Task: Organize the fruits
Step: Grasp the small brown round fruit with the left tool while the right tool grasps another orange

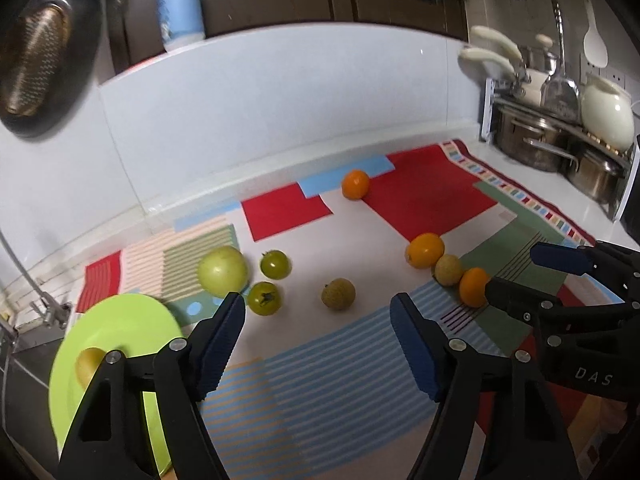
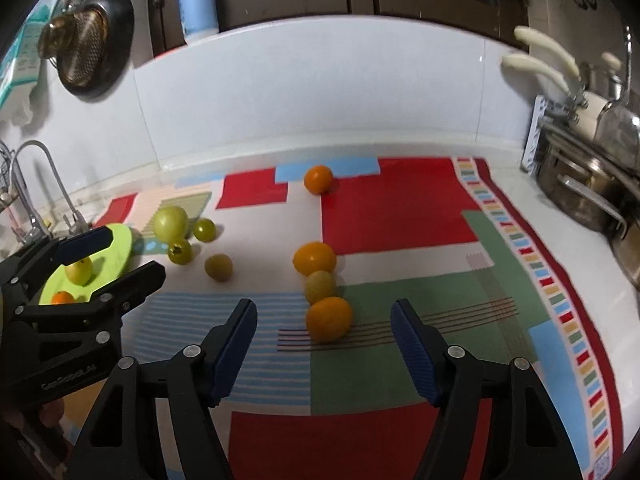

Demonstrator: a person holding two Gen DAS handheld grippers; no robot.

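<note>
A patterned cloth [image 2: 400, 208] carries loose fruit. My right gripper [image 2: 324, 305] stands open, with the nearest orange [image 2: 329, 319] just ahead between its fingertips, untouched. Behind that orange lie a brownish fruit [image 2: 320, 286], a second orange [image 2: 314, 258] and a far orange [image 2: 318, 179]. My left gripper [image 1: 318, 312] is open too, and a brownish-green fruit [image 1: 338, 294] sits just beyond its tips. To its left lie a green apple [image 1: 222, 271] and two green tomatoes [image 1: 275, 265] [image 1: 263, 298]. A lime plate [image 2: 120, 244] holds a yellow-green fruit [image 2: 79, 271] and a small orange [image 2: 62, 298].
Steel pots [image 1: 532, 136] and a white kettle [image 1: 608, 114] fill a rack at the right. A tap [image 2: 36, 184] and sink lie at the left beyond the plate. A dark pan [image 2: 96, 40] hangs on the white wall, and a blue bottle [image 2: 198, 4] stands on the ledge.
</note>
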